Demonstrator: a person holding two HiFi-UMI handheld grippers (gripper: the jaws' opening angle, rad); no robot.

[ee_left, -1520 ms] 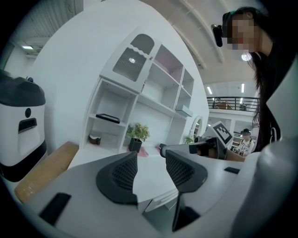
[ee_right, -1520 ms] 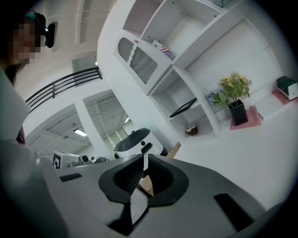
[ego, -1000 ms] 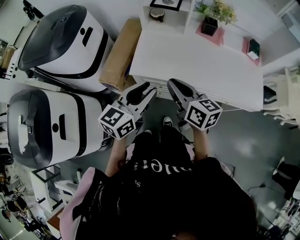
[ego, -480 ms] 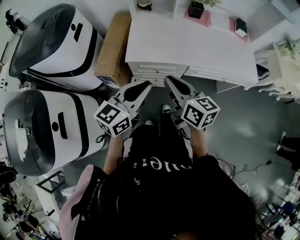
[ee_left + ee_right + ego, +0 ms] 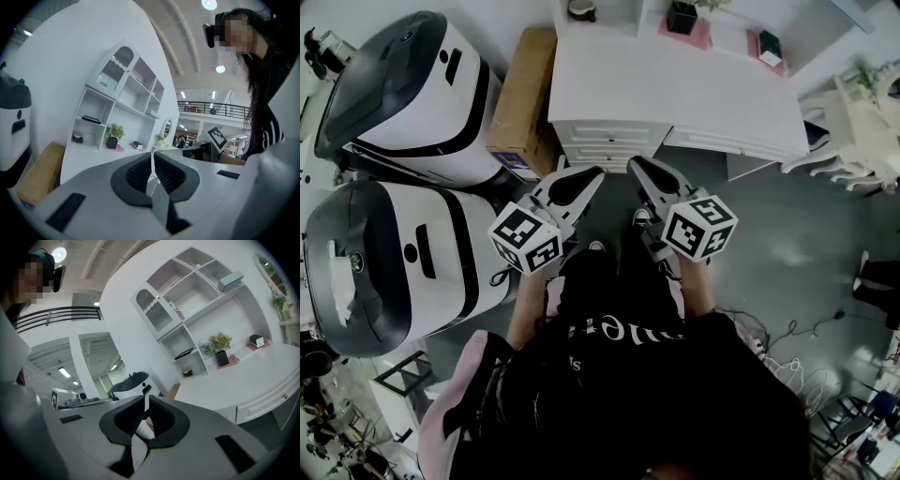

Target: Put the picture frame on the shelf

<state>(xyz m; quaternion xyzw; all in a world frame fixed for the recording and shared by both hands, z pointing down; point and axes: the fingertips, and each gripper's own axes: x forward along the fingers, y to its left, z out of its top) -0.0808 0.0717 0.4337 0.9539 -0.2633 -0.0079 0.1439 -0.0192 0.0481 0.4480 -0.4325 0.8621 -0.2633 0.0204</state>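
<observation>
The person (image 5: 619,375) in a black top is standing before a white desk with drawers (image 5: 675,94), holding both grippers out over the grey floor, well apart from the desk's back edge.

The left gripper (image 5: 587,176) has just been closing its jaws; they are now sitting together with nothing between them. The right gripper (image 5: 642,169) is likewise holding its jaws together, and its own view shows no object in them.

The thin black picture frame (image 5: 91,119) is lying flat on a board of the tall white shelf unit (image 5: 123,107) that is rising from the back of the desk. It is resting in the left-hand open compartment, directly above a small brown round object (image 5: 78,138) and below the arched glass-fronted cabinet. Both gripper views are catching it nearly edge-on (a dark, slim slab, so its face cannot be made out), and it is falling outside the head view's top edge. It is far from both grippers.

Right of it, a green plant in a black pot (image 5: 112,137) is standing on a pink mat. A brown cardboard box (image 5: 525,94) is leaning beside the desk, next to a large rounded white-and-grey machine (image 5: 408,89).
</observation>
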